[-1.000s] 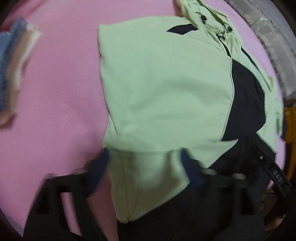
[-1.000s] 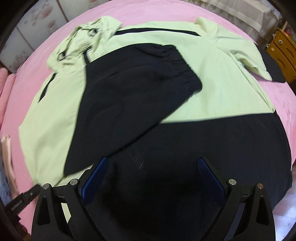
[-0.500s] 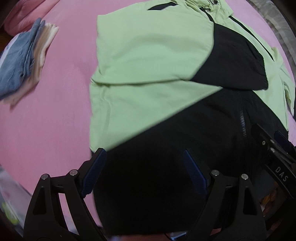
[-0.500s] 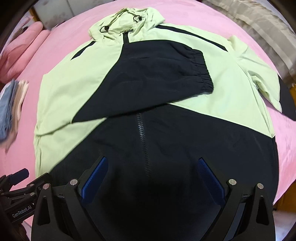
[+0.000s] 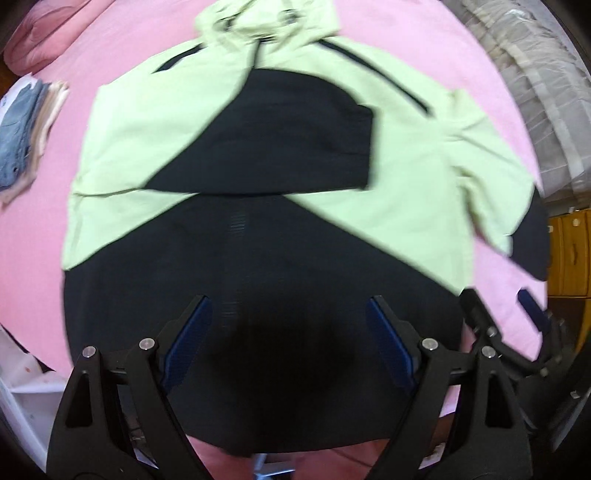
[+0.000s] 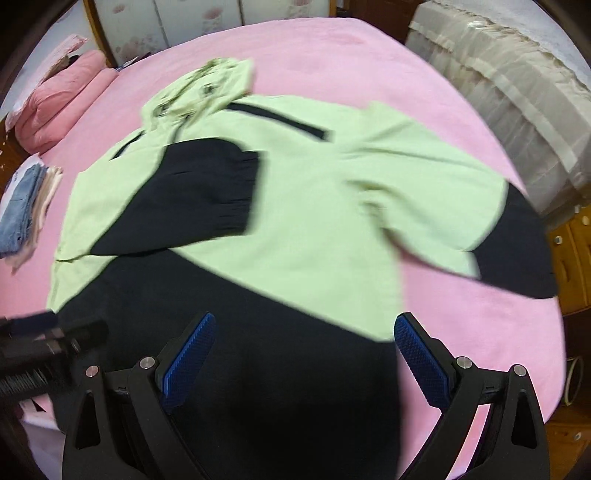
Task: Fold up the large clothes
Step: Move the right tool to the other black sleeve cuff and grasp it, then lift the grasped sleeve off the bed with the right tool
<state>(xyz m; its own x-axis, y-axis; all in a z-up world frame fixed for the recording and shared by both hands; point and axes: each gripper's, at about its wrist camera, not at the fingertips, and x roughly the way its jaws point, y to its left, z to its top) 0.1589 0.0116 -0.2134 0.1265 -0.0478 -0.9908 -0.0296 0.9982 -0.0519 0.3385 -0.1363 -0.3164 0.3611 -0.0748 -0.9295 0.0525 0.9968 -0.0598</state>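
Note:
A light green and black hooded jacket [image 5: 369,221] [image 6: 314,221] lies spread front-up on the pink bed [image 5: 388,44] [image 6: 332,55]. Its hood [image 5: 266,22] [image 6: 199,92] points away from me. One sleeve [image 5: 295,140] [image 6: 199,199] is folded across the chest and ends in a black cuff. The other sleeve [image 5: 480,177] [image 6: 443,206] sticks out to the right. My left gripper [image 5: 290,306] hovers open above the black lower part, holding nothing. My right gripper [image 6: 306,321] is open and empty too, over the hem's right side. Each gripper shows at the edge of the other's view.
A stack of folded clothes [image 5: 22,136] [image 6: 26,206] lies on the bed left of the jacket. Pink pillows [image 6: 62,99] sit at the far left corner. A beige-covered piece of furniture [image 6: 509,92] and wooden drawers [image 5: 569,254] stand off the bed's right side.
Both grippers have pulled back toward the hem and risen, so the whole jacket now shows. The left one moved right from the jacket's left side. Both stayed open.

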